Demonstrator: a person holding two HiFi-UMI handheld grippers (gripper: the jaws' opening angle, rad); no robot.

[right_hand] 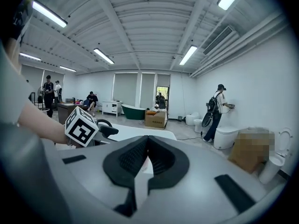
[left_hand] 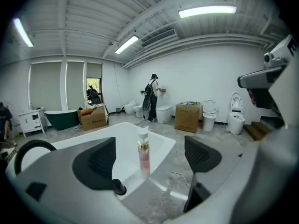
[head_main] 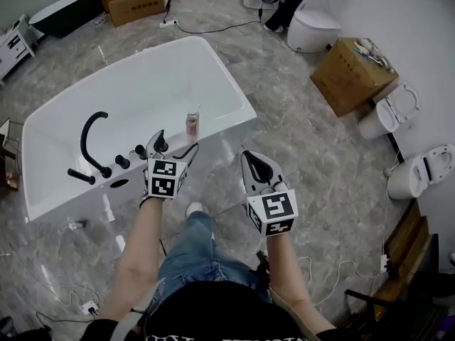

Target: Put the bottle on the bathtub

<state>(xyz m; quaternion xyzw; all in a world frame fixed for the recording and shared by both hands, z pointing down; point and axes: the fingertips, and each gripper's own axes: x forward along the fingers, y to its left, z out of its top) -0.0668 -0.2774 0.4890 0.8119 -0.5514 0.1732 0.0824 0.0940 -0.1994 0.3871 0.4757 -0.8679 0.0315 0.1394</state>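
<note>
A small pink pump bottle [head_main: 192,125] stands upright on the near rim of the white bathtub [head_main: 227,98]. My left gripper [head_main: 173,146] sits just in front of it, open, with a jaw to either side and nothing held. In the left gripper view the bottle [left_hand: 143,154] stands free a little beyond the spread black pads [left_hand: 96,164], on the tub's edge [left_hand: 161,146]. My right gripper [head_main: 254,165] hovers over the floor to the right of the tub, shut and empty. Its pads [right_hand: 131,158] meet in the right gripper view, where the left gripper's marker cube [right_hand: 82,126] shows.
A black faucet [head_main: 91,137] and knobs [head_main: 122,161] sit on the tub's near-left deck. Cardboard boxes [head_main: 353,74] and toilets [head_main: 313,28] stand right and beyond. Cables [head_main: 213,28] run over the grey floor. A person [left_hand: 153,97] stands at the far wall.
</note>
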